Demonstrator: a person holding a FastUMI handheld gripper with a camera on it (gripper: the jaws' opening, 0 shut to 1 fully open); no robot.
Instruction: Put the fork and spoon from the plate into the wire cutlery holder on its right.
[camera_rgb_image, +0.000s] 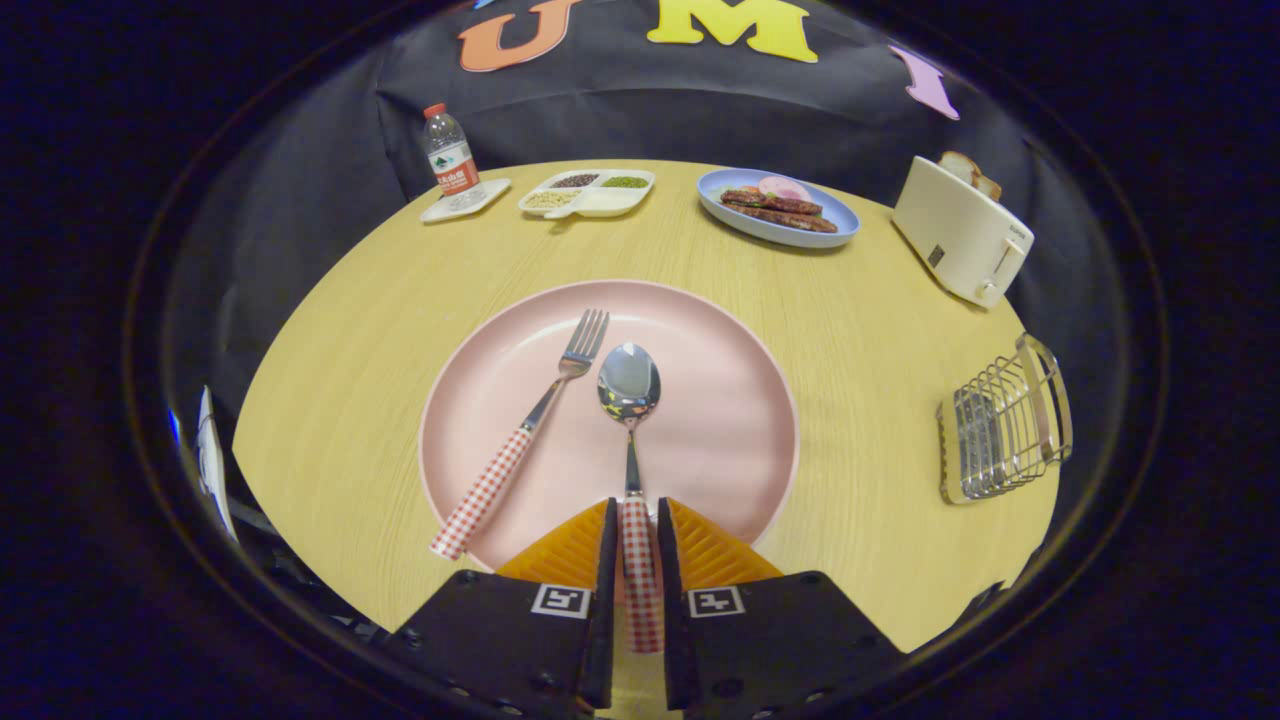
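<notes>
So far, nothing has reached the holder (1003, 420): in the gripper view both pieces of cutlery lie on the plate (720, 400), and the holder stands empty, as far as its wires let you see, at the table's right edge, well apart from the plate.

Your gripper (636, 540) has its fingers closed in on the spoon (630, 400) by its checked handle; the handle runs straight back between them and both fingers appear to press on it, so you look to have a grip. The bowl of the spoon lies ahead of the fingers, near the plate's middle, and it seems to rest on the plate, not yet lifted.

The fork (530, 430) lies just left of the spoon, tines toward the far side, its handle slanting back over the plate's near-left rim. It is untouched.

Along the far edge of the table (350, 400) stand a bottle (452, 160), a divided dish (590, 192), a blue plate (740, 225) of food and a toaster (960, 235), all clear of your path.

What is left, by my judgement: lift the spoon, carry it right to the holder, then come back for the fork.
</notes>
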